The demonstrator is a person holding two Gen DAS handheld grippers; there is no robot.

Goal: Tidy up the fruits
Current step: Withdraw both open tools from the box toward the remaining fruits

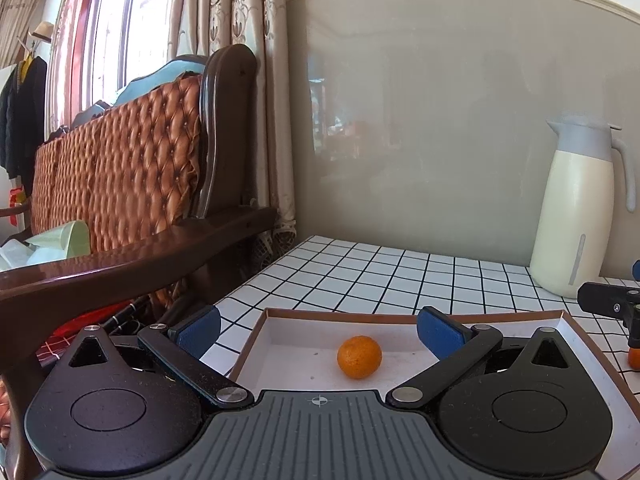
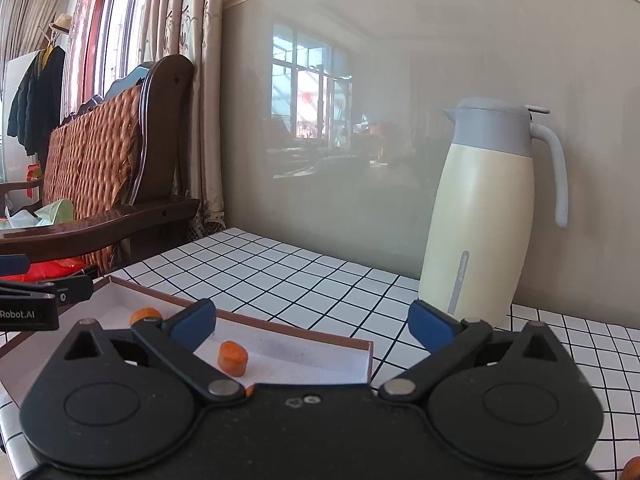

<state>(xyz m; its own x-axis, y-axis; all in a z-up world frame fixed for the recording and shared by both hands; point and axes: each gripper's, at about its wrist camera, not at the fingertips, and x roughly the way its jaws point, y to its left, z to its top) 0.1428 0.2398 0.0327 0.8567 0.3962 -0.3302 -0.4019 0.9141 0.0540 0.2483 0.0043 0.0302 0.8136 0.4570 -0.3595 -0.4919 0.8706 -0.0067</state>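
A small orange (image 1: 359,357) lies in a shallow white box with a brown rim (image 1: 340,313) on the tiled table. My left gripper (image 1: 319,326) is open and empty, its blue pads (image 1: 439,333) spread just above the box on either side of the orange. In the right wrist view my right gripper (image 2: 312,322) is open and empty over the box's right end (image 2: 368,360). An orange carrot-like piece (image 2: 232,358) lies in the box below it. The small orange (image 2: 145,314) shows partly behind the left finger. Another orange piece (image 1: 633,357) lies on the table at the right.
A cream and grey thermos jug (image 2: 486,216) stands at the back right against the grey wall. A wooden sofa with a brown cushion (image 1: 120,168) stands beyond the table's left edge (image 1: 256,276). Another orange bit (image 2: 632,469) shows at the lower right corner.
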